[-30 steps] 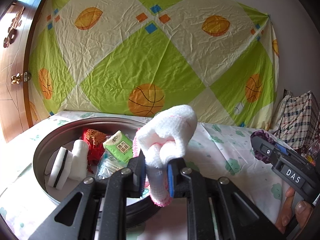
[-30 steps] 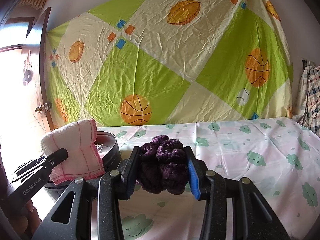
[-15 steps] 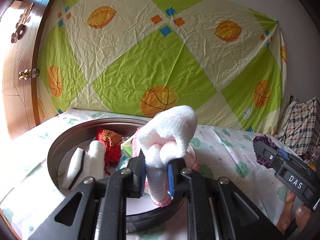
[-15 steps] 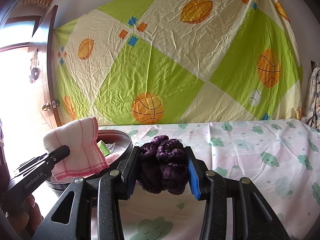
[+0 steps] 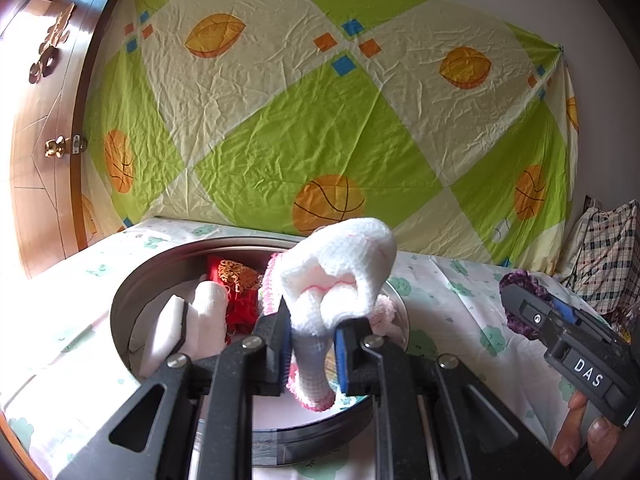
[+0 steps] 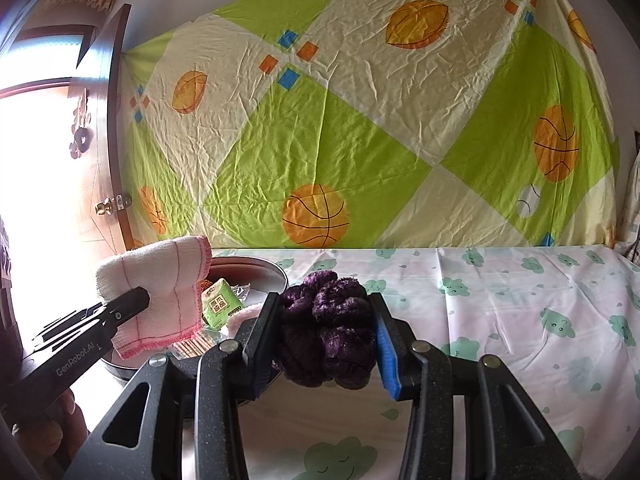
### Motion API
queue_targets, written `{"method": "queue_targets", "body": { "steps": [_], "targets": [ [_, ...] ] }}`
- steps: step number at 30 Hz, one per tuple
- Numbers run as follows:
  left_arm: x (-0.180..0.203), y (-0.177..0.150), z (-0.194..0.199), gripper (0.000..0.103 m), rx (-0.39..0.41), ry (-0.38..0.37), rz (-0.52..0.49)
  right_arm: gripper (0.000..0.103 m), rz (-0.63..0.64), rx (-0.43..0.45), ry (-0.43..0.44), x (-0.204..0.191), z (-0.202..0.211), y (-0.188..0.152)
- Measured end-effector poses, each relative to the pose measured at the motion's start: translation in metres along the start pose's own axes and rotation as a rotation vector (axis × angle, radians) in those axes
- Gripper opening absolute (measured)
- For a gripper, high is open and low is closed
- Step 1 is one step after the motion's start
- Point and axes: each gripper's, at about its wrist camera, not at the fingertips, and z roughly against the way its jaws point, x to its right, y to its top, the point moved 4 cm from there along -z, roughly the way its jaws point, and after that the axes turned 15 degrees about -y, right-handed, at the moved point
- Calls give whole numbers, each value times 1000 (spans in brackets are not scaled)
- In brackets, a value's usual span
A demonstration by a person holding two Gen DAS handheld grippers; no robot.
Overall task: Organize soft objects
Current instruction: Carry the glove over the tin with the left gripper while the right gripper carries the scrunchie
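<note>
My left gripper (image 5: 310,346) is shut on a white cloth with pink trim (image 5: 340,276), held over the round metal basin (image 5: 124,300). The same cloth (image 6: 160,284) shows at the left of the right wrist view, above the basin (image 6: 276,270). My right gripper (image 6: 326,344) is shut on a fuzzy dark purple scrunchie (image 6: 326,332), beside the basin's right rim. Seen from the left wrist, the right gripper (image 5: 532,312) and its scrunchie (image 5: 516,284) sit at the right. Inside the basin lie a white sponge (image 5: 166,334), a white roll (image 5: 208,312), a red pouch (image 5: 234,280) and a green packet (image 6: 219,306).
A cloud-print sheet (image 6: 520,300) covers the surface. A green and cream basketball-print sheet (image 5: 320,120) hangs behind. A wooden door (image 5: 40,140) stands at the left and a plaid bag (image 5: 608,256) at the right. A hand (image 5: 580,432) holds the right gripper.
Both grippers have shifted sideways toward the basin, so it now sits nearer the middle of the left wrist view and shows more in the right. Both grips are unchanged.
</note>
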Motion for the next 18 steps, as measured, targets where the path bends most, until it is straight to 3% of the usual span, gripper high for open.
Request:
{"method": "queue_targets", "body": {
  "steps": [18],
  "targets": [
    [-15,1,7,15,13,28,16,46,27,6,41,-24,1,-2]
  ]
}}
